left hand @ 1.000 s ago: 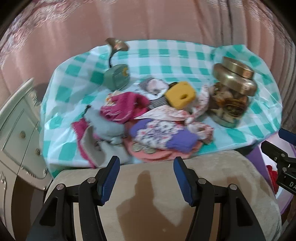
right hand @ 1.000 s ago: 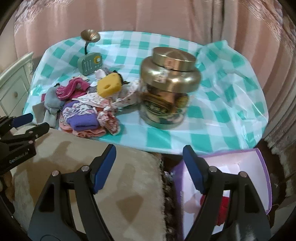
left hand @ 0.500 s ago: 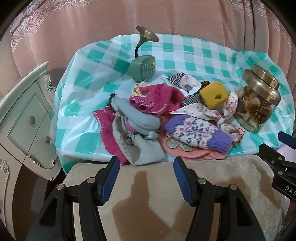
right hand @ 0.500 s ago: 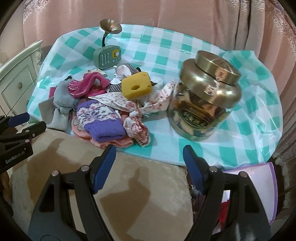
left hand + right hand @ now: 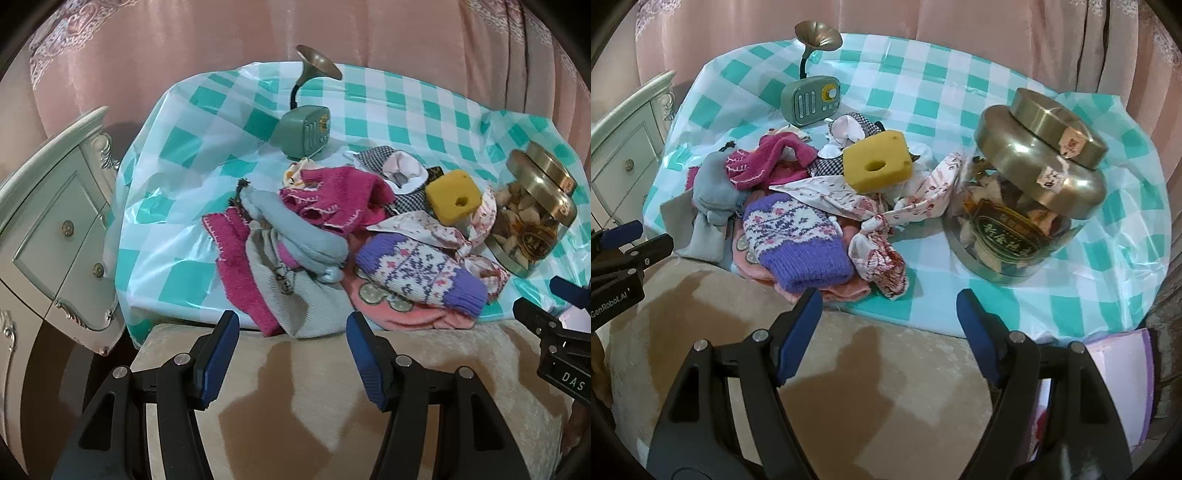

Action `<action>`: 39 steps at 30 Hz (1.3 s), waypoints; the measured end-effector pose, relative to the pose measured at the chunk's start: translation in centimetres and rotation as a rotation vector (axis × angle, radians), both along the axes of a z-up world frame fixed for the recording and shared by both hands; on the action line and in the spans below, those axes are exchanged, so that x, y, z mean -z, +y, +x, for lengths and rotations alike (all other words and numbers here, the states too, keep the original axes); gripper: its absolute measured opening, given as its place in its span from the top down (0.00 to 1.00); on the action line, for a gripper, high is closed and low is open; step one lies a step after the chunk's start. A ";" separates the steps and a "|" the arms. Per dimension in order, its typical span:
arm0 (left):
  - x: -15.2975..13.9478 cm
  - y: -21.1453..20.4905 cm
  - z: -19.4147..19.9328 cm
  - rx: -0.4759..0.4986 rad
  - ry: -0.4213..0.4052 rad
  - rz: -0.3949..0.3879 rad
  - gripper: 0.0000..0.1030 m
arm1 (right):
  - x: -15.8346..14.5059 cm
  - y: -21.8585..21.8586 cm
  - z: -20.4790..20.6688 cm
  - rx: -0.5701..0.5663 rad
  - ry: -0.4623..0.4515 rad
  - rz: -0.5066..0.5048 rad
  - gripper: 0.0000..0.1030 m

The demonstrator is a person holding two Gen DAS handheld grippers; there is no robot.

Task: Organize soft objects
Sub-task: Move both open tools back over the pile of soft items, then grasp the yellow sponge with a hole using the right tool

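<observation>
A pile of soft things lies at the near edge of the checked tablecloth (image 5: 406, 107): a purple patterned knit mitten (image 5: 421, 273) (image 5: 798, 240), a magenta knit glove (image 5: 336, 199) (image 5: 768, 162), a grey-blue sock (image 5: 295, 236), a grey cloth (image 5: 306, 306), a pink cloth (image 5: 406, 314), a floral cloth (image 5: 923, 199) and a yellow sponge (image 5: 452, 197) (image 5: 877, 160). My left gripper (image 5: 291, 349) is open and empty over a beige cushion (image 5: 314, 398), just short of the pile. My right gripper (image 5: 888, 328) is open and empty, near the pile's right end.
A glass jar with a brass lid (image 5: 1030, 188) (image 5: 532, 218) stands right of the pile. A green radio with a brass horn (image 5: 304, 131) (image 5: 812, 98) stands behind it. A white drawer cabinet (image 5: 48, 236) is at the left. A purple-edged box (image 5: 1123, 376) sits low right.
Both grippers have moved left and closer to the table, so the pile looks larger and more central. Both stay open; nothing on the table has moved.
</observation>
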State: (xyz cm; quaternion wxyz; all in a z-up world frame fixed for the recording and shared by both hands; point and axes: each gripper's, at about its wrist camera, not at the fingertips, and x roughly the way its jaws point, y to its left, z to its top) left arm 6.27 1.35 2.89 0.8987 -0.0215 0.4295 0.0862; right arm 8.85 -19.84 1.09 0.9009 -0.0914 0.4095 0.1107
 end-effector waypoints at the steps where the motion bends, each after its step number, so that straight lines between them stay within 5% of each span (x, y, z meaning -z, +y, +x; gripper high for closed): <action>1: 0.0 0.2 0.0 -0.005 -0.001 -0.006 0.40 | 0.1 0.0 0.2 -0.003 0.009 0.012 0.24; 9: 0.3 3.0 0.5 -0.058 -0.013 -0.083 0.40 | 0.7 1.2 1.8 -0.063 0.053 0.058 0.24; 21: 0.9 5.9 1.1 -0.127 -0.030 -0.197 0.40 | -1.4 3.2 7.2 -0.013 -0.045 0.065 0.22; 23: 1.3 5.8 1.2 -0.124 -0.023 -0.202 0.40 | -2.0 3.8 8.0 -0.009 -0.098 0.028 0.14; 29: 1.7 6.5 1.1 -0.138 -0.028 -0.246 0.40 | -1.7 6.0 10.2 -0.001 -0.163 -0.139 0.13; 39: 0.9 7.6 1.2 -0.154 -0.092 -0.316 0.40 | 1.3 7.5 12.9 0.027 -0.151 -0.293 0.13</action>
